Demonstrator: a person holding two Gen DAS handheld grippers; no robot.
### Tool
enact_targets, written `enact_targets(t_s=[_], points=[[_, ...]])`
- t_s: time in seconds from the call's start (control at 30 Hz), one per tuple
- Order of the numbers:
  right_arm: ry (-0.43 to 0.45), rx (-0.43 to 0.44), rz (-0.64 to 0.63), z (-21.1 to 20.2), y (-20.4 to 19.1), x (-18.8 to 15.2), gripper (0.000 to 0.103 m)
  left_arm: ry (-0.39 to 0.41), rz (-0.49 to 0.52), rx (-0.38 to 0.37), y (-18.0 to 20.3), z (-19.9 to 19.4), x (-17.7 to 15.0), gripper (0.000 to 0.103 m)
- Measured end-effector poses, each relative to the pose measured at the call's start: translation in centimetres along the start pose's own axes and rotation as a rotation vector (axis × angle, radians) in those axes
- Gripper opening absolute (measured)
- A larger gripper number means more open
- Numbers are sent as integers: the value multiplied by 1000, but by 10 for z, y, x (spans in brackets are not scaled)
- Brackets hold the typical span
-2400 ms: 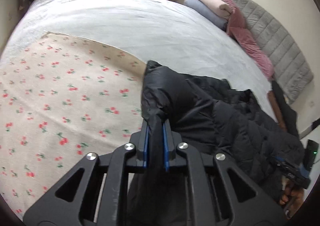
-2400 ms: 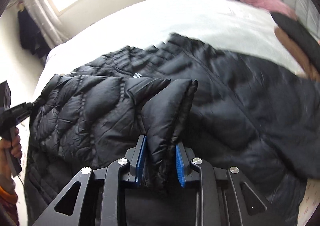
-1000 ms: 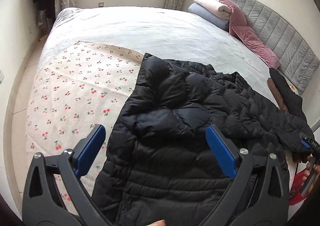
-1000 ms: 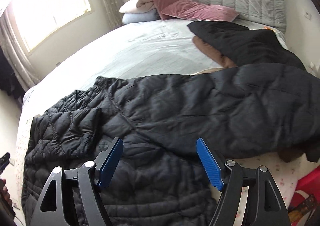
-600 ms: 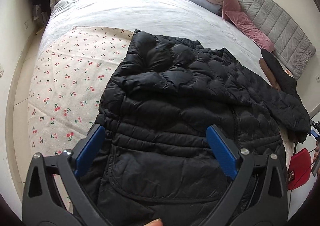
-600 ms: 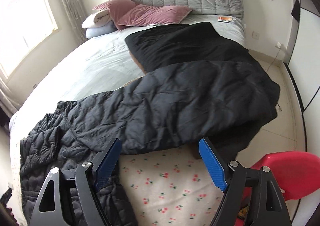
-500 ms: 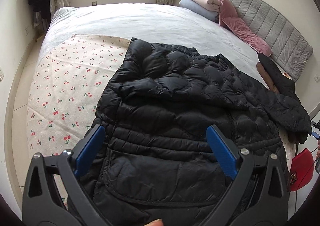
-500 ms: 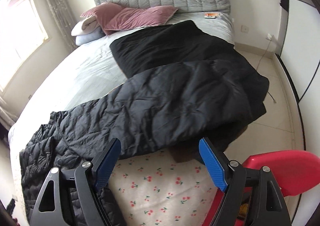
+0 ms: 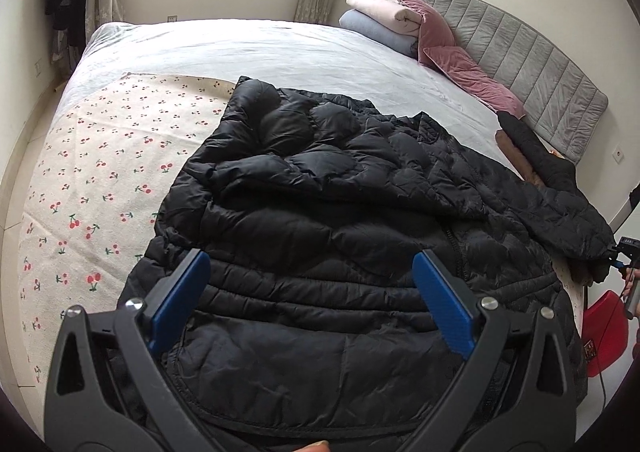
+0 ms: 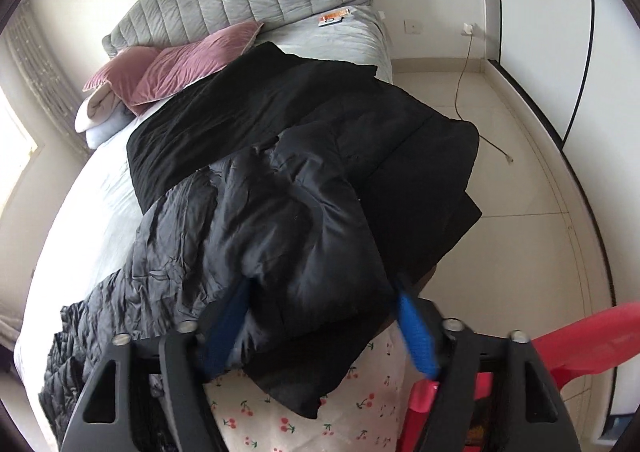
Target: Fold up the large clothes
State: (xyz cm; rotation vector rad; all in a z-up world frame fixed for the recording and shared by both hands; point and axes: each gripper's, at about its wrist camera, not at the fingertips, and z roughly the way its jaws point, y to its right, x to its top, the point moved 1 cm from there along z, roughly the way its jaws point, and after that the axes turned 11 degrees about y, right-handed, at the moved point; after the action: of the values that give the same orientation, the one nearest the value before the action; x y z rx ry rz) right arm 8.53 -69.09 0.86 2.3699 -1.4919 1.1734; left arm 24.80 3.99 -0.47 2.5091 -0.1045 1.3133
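Bed [image 9: 248, 48]: left gripper [image 9: 312, 280] spread wide over jacket [image 9: 320, 212]; right gripper [image 10: 324, 316] closing round sleeve [image 10: 304, 252], contact blurred.

In the right wrist view the right gripper [image 10: 320, 326] has motion-blurred blue pads, its jaws just closing around the black jacket sleeve [image 10: 304, 252]; contact cannot be told. A red stool [image 10: 580, 336] is cut off at lower right

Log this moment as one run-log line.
stage: second sleeve | left gripper: open, over jacket | right gripper: just been closing, sleeve between jaws | bed: jacket spread
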Motion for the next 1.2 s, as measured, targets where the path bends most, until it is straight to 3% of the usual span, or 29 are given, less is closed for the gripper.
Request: enact_targets(t_s=[0.03,0.1,0.33,0.63,0.9,1.2], points=[[9,21,3,-2,-3,0,18,-4,-3,-5,-1,0,-1,101],[37,33,-17,-11,-14,1,11,-14,-4,-23,-3,-1,-1,101],[168,64,-211,-77,-91,20,9,-77,-21,-86,-11,-2,1,101],[251,234,-408,-159,-228,18,8,-66,-88,-114,-32,-11,11,101],[231,409,-605,-204,-366,-48,8,-67,-104,-114,-43,-13,14,101],[110,558,-835,-201,-481,-170,8,-76,-128,-104,-59,-12,15,101]])
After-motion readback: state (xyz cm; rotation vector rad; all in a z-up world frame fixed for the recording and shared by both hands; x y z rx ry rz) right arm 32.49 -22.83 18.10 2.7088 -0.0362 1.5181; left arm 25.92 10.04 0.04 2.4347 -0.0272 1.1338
